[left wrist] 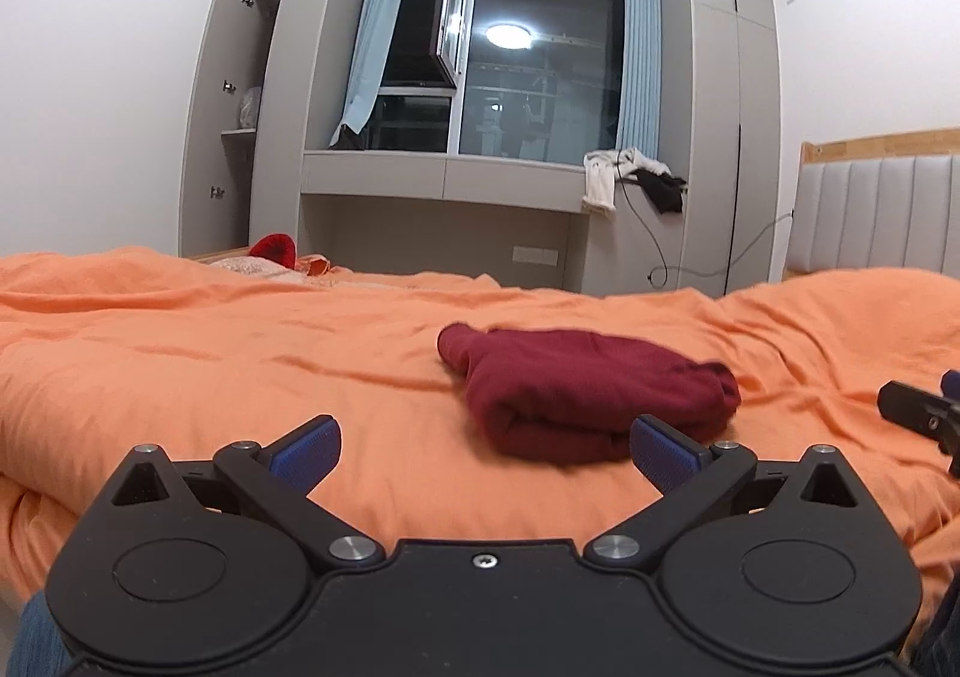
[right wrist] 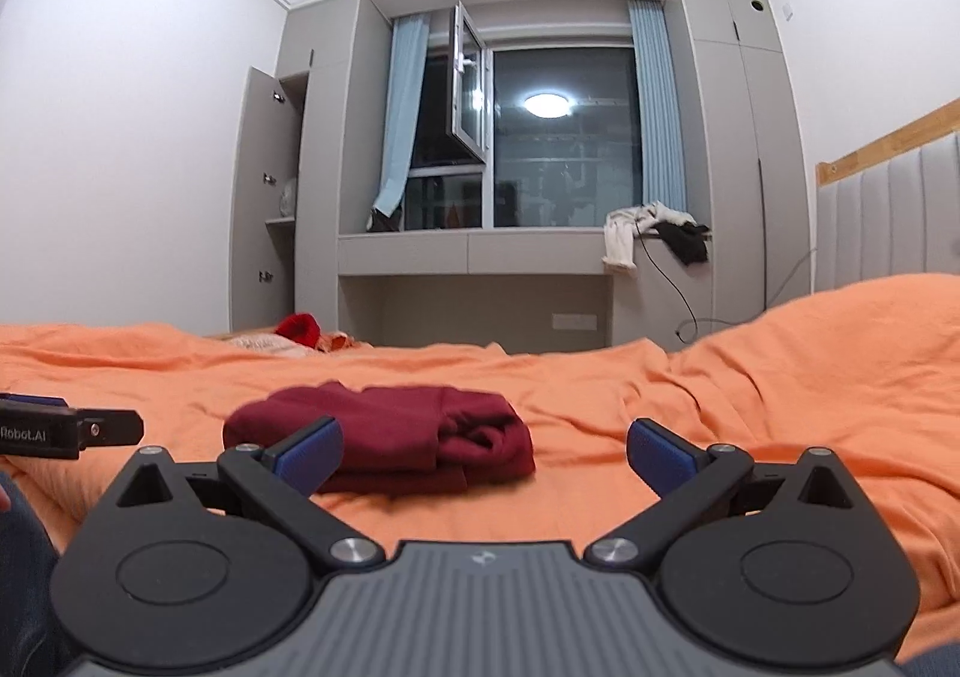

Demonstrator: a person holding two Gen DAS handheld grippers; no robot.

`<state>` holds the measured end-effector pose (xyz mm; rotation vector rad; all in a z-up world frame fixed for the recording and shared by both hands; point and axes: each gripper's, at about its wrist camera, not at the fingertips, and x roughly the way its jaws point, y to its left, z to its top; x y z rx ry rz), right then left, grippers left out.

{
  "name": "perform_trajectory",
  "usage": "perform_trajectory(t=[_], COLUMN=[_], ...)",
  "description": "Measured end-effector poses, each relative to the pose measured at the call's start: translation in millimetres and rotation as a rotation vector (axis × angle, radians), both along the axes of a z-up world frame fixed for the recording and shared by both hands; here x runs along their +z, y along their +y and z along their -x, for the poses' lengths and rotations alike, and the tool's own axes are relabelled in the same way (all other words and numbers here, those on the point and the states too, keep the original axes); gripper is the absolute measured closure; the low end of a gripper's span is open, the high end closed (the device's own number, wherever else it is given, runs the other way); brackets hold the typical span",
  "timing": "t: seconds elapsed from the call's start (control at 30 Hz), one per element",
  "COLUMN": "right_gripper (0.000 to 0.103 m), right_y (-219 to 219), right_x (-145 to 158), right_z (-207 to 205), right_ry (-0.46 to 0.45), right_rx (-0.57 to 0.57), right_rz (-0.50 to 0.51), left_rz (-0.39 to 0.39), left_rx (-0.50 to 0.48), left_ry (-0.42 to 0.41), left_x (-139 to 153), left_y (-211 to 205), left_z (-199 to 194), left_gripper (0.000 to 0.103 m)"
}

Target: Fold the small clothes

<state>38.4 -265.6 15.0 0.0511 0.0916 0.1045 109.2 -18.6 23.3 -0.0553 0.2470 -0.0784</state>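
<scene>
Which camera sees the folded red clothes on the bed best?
The left wrist view: the dark red garment lies almost whole between the open left gripper fingers. In the right wrist view a blue pad hides its near left corner.

My finger pads are blue on black arms. The folded garment is plain dark red, the bedspread plain orange, the curtains pale blue.

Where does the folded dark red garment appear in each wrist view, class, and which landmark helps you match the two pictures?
Left wrist view: folded dark red garment lies right of centre on the orange bedspread.
Right wrist view: garment lies left of centre.
Shared landmark: the window reflecting a ceiling lamp.
</scene>
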Motion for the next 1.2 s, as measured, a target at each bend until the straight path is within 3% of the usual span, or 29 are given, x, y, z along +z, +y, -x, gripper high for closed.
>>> perform_trajectory(t=[0.47, 1.2], right_gripper=[0.0, 0.0], right_y=[-11, -7], right_x=[-15, -15], right_z=[-5, -9], right_ry=[0.08, 0.092], right_rx=[-0.041, -0.034], right_rz=[-0.016, -0.003], left_rz=[-0.047, -0.037], left_rx=[0.002, 0.009], left_ry=[0.039, 0.046], left_x=[-13, -12], left_y=[-9, -9], left_z=[6, 3], left_gripper=[0.001, 0.001])
